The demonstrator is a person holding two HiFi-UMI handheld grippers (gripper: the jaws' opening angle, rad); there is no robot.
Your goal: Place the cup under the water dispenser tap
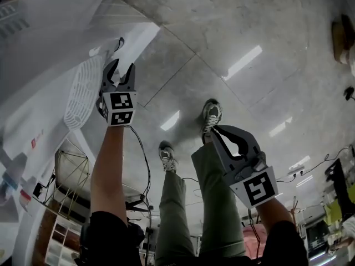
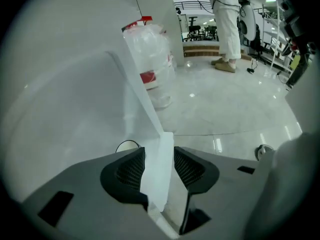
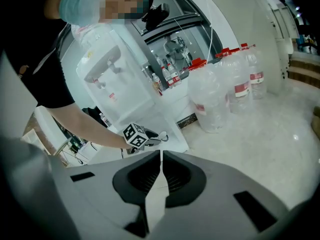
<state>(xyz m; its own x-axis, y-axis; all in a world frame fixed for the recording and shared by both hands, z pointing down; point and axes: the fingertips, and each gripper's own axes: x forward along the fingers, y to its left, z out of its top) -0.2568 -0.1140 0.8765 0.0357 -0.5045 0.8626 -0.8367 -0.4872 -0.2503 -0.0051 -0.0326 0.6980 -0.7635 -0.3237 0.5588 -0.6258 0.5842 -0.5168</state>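
Observation:
The white water dispenser [image 3: 107,79] with its two taps [image 3: 111,74] stands at the left in the right gripper view. In the head view its white body [image 1: 44,65] fills the left, with an oval perforated drip grille [image 1: 82,90]. My left gripper [image 1: 122,65] is open just right of that grille, nothing between its fingers. In its own view the left gripper [image 2: 159,156] straddles a white panel edge without touching it. A small round rim [image 2: 127,145] peeks over the left jaw; I cannot tell if it is the cup. My right gripper [image 1: 213,128] [image 3: 161,156] is shut and empty, above the floor.
Several large clear water bottles [image 3: 215,99] [image 2: 150,64] stand on the glossy floor beside the dispenser. My shoes [image 1: 211,114] are on the tiles below the grippers. A person in white [image 2: 227,19] stands far off. A wire rack [image 1: 69,170] is at lower left.

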